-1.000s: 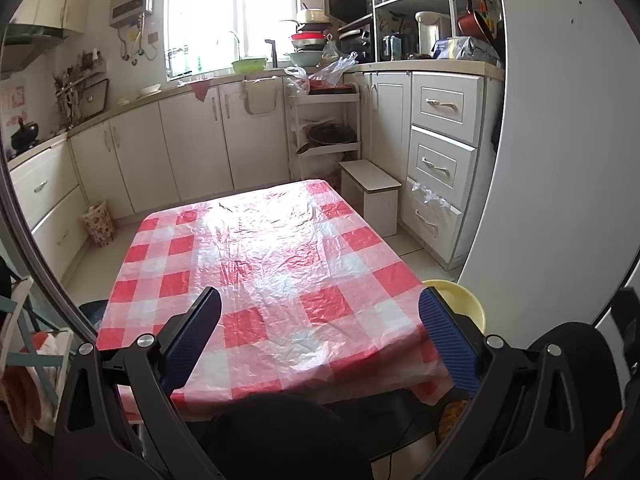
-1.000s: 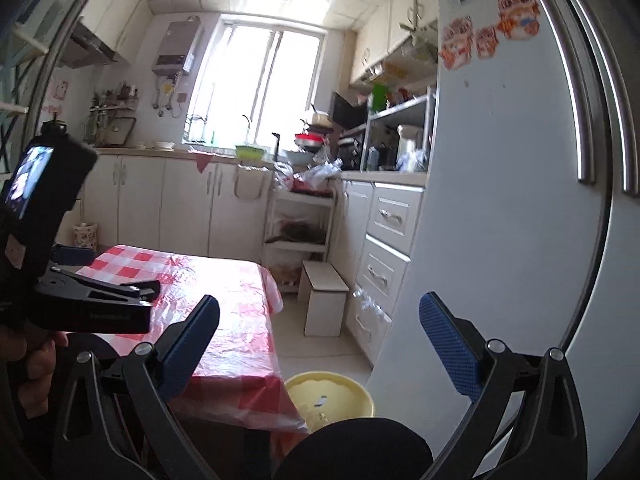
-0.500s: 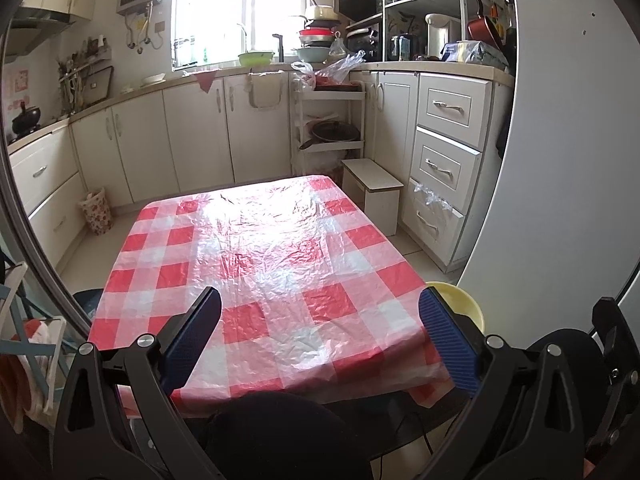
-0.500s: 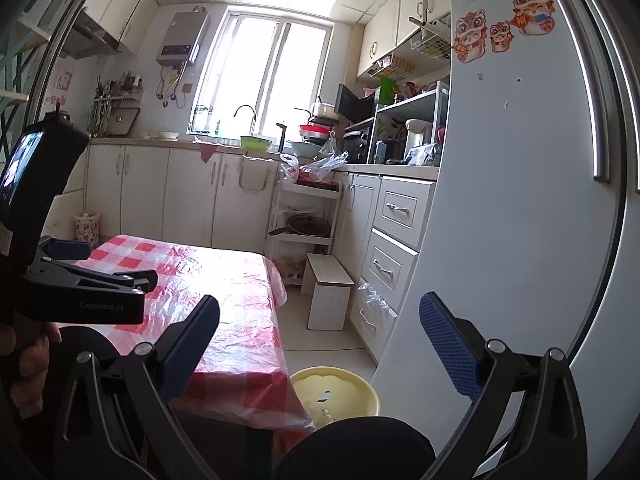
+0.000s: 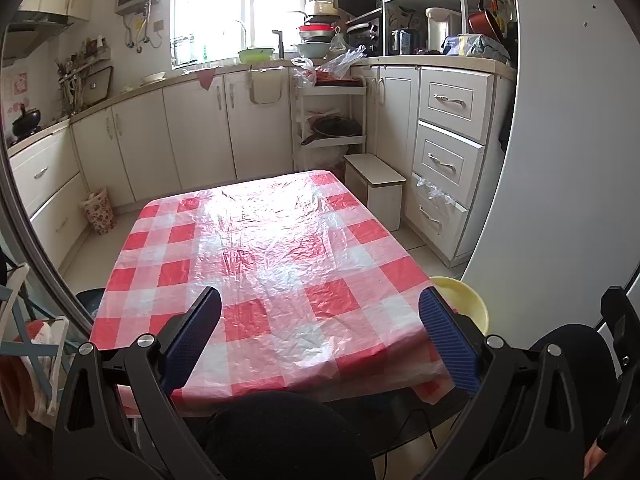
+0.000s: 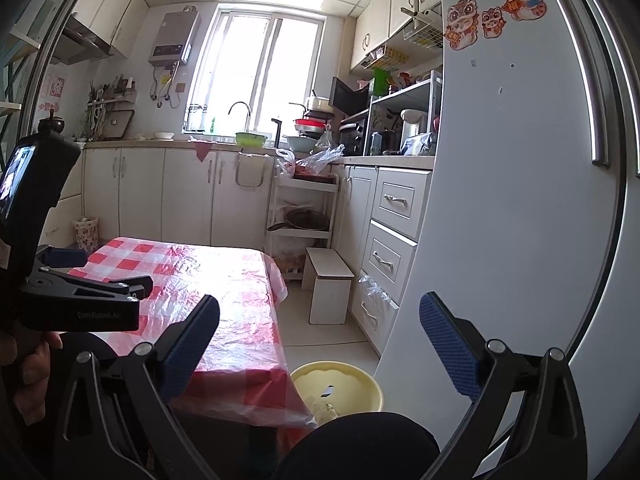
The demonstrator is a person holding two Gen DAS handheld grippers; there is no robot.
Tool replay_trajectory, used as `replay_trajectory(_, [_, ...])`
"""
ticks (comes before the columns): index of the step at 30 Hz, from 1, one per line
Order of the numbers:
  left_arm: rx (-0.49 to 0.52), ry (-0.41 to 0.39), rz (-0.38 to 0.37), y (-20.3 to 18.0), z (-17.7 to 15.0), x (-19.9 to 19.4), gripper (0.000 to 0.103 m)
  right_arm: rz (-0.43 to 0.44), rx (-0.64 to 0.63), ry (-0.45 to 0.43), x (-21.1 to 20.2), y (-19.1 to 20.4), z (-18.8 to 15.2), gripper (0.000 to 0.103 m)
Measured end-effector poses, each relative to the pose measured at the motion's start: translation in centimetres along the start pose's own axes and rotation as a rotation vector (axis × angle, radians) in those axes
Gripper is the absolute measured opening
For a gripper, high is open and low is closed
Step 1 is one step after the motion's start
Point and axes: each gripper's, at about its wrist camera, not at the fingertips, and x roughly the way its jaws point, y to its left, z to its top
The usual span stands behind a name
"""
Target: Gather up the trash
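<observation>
Both grippers empty, jaws wide, over a bare checked table.

Left gripper (image 5: 320,332) hangs above the table (image 5: 276,248); right gripper (image 6: 320,336) faces the yellow bin (image 6: 336,386) at 6 o'clock, beside the table's corner. Pale scraps in the bin look light and soft, best pinched at an edge. No trash shows on the cloth; a thin bag (image 5: 340,60) lies far off at 12 o'clock.

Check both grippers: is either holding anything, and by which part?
Nothing is held. The left gripper and right gripper are both open and empty above the checked tablecloth.
</observation>
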Motion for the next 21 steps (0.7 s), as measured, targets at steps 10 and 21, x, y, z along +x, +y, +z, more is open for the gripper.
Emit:
replay_trajectory(10, [-0.017,0.007,0.001,0.53,0.01,0.16,0.095,0.0,-0.006,0.007,0.08,0.16,0.09,0.096])
replay_trajectory(21, [-0.01,0.004,-0.002,0.67,0.01,0.22,0.095,0.0,-0.005,0.007,0.09,0.16,0.13,0.096])
